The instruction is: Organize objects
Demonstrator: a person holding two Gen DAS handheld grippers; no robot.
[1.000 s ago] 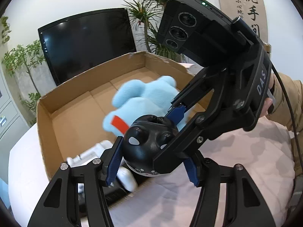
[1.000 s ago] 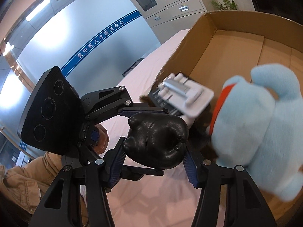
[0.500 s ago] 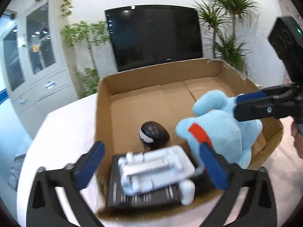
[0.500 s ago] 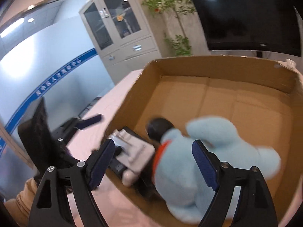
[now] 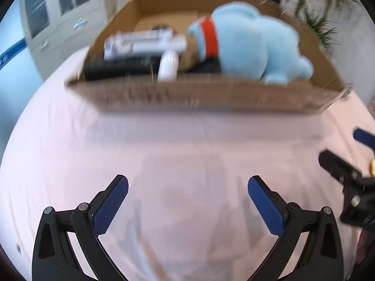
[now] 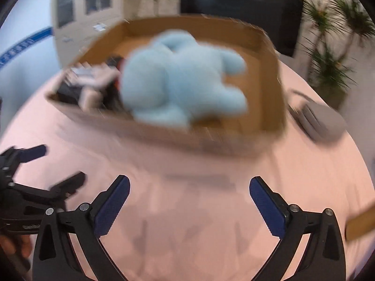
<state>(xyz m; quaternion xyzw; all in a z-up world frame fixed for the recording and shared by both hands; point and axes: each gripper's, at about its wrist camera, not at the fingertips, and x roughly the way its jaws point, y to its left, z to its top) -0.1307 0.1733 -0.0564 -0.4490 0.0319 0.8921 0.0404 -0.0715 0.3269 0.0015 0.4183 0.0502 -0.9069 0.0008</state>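
A shallow cardboard box [image 5: 201, 98] stands on the pink cloth, also in the right wrist view [image 6: 211, 140]. In it lie a light blue plush toy [image 5: 248, 42] with a red collar, seen from behind in the right wrist view [image 6: 180, 82], a white device [image 5: 143, 44] on a black flat item [image 5: 117, 69], and a white bottle [image 5: 167, 66]. My left gripper [image 5: 187, 203] is open and empty above the cloth in front of the box. My right gripper [image 6: 188, 205] is open and empty too. Each shows at the edge of the other's view.
A grey flat object [image 6: 314, 119] lies on the cloth right of the box. A cardboard piece [image 6: 361, 222] shows at the right edge. A cabinet [image 5: 63, 11], a dark screen [image 6: 239, 7] and plants [image 6: 332, 46] stand behind the table.
Both grippers held the black round toy a second ago, let it go into the box, opened, and have pulled back from the box to above the cloth.
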